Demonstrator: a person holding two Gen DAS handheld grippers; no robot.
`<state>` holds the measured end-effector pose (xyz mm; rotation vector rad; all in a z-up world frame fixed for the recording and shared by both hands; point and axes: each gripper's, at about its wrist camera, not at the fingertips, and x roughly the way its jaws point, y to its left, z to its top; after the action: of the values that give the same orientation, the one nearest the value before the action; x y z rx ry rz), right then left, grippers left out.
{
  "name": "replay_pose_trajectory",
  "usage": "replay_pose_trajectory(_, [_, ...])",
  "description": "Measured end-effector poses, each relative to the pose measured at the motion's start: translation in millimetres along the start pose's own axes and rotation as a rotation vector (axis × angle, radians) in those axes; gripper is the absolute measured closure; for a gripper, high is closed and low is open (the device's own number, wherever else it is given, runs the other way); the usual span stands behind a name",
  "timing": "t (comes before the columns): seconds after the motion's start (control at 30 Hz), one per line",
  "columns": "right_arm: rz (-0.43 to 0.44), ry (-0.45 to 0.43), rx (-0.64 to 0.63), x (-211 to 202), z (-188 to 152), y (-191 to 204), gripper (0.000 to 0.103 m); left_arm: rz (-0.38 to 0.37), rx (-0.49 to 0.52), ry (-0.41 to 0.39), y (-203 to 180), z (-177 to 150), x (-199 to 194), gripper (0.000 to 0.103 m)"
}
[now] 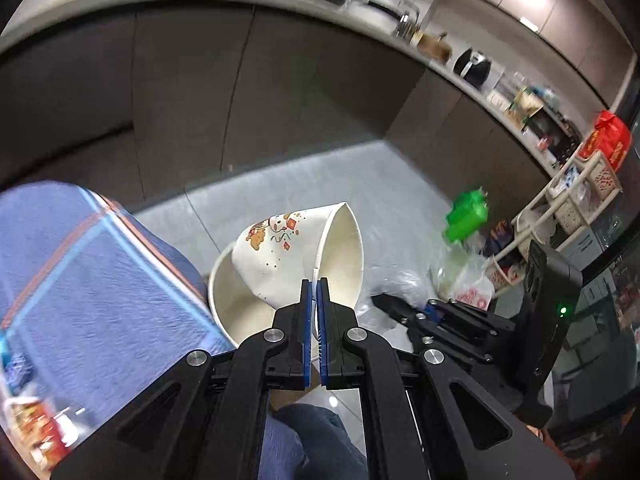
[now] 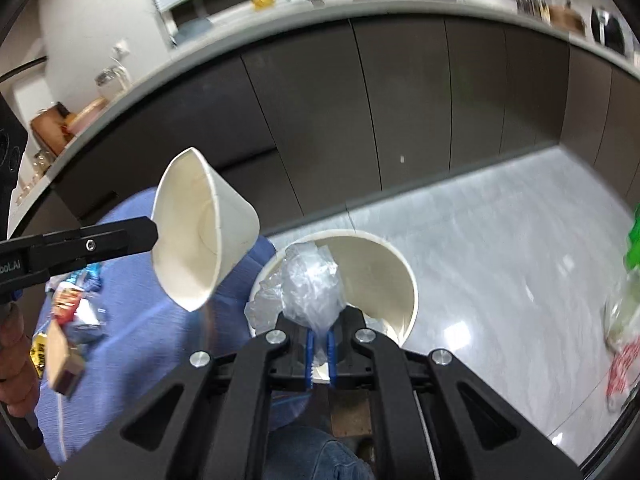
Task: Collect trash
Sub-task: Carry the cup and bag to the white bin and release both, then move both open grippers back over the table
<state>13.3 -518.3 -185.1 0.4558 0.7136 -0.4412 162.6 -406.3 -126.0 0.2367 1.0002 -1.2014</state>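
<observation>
Our left gripper (image 1: 315, 284) pinches the rim of a squashed paper cup (image 1: 304, 252), and our right gripper (image 2: 320, 340) pinches a crumpled clear plastic bag (image 2: 308, 284), both held above the white round bin (image 2: 384, 276) on the floor. If we release too early, the tilted cup may strike the bin rim and fall outside; the light bag may cling to the pads.

cup (image 1: 304, 248): matt printed paper | wrap (image 2: 308, 284): crinkled clear plastic | floor (image 2: 500, 240): glossy tile
</observation>
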Motion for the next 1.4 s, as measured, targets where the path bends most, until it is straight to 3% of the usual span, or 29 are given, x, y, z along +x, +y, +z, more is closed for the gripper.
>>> replay_pose_trajectory(0.2, [0.018,0.106,0.034,63,-16,-20,0.096,0.056,-0.014,0.119,20,3,75,0.101])
replay_pose_trajectory(0.33, [0.026,0.146,0.036,84,-23,-22,0.094,0.077,-0.006,0.167,24,6,98,0.100])
replay_pose_trajectory(0.57, [0.005,0.149,-0.055,92,-24,-11,0.066,0.128,0.028,0.181,26,8,116,0.093])
replay_pose_trajectory(0.63, [-0.003,0.145,-0.088,89,-25,-8,0.058,0.130,0.028,0.177,25,10,117,0.087])
replay_pose_trajectory(0.67, [-0.006,0.141,-0.100,87,-24,-9,0.051,0.130,0.028,0.169,22,11,118,0.076])
replay_pose_trajectory(0.7, [-0.009,0.136,-0.117,85,-24,-6,0.046,0.138,0.027,0.158,19,12,118,0.056])
replay_pose_trajectory(0.77, [-0.012,0.120,-0.139,79,-21,-2,0.034,0.157,0.030,0.104,14,13,107,0.046])
replay_pose_trajectory(0.87, [-0.010,0.089,-0.161,69,-17,1,0.020,0.153,0.024,0.071,13,13,91,0.043])
replay_pose_trajectory(1.0, [-0.026,0.042,-0.162,48,-10,3,0.007,0.189,0.008,-0.026,12,12,57,0.013])
replay_pose_trajectory(1.03, [-0.029,0.033,-0.161,44,-9,3,0.003,0.202,-0.002,-0.057,11,12,47,0.010])
replay_pose_trajectory(1.27, [-0.025,-0.010,-0.145,5,-6,15,0.004,0.221,-0.074,-0.145,12,-2,-14,0.009])
replay_pose_trajectory(1.4, [0.016,-0.069,-0.189,-32,-1,45,0.004,0.257,-0.102,-0.218,11,-20,-61,0.009])
